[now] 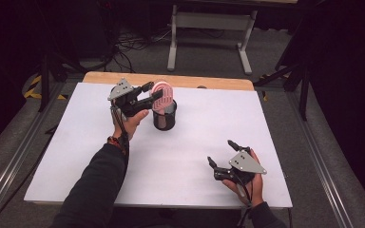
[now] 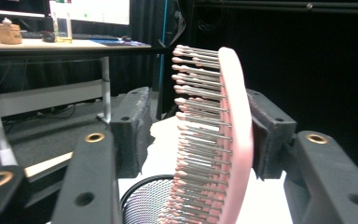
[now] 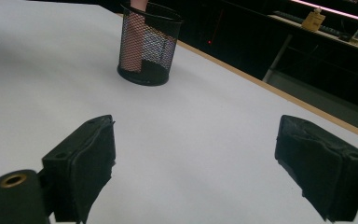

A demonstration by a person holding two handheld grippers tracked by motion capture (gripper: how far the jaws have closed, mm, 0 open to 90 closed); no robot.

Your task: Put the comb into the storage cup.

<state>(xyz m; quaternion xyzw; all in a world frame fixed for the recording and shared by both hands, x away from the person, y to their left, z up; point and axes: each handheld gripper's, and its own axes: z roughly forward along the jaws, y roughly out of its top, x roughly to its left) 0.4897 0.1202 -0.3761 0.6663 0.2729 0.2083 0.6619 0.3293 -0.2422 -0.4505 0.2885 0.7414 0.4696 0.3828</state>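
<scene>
My left tool [image 1: 148, 94] stands loosely open around the pink plastic hairbrush [image 1: 163, 94], which stands in the black wire-mesh cup [image 1: 164, 118] on the white tabletop [image 1: 195, 142]. My right tool [image 1: 222, 153] is wide open, holding nothing.

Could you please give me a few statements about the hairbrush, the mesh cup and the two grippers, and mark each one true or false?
1. The pink hairbrush stands in the black mesh cup. True.
2. The left gripper has the brush head between its jaws. True.
3. The right gripper holds the cup. False: its jaws are open and empty, away from the cup.
4. The cup lies on its side. False: it stands upright on the white table.
</scene>
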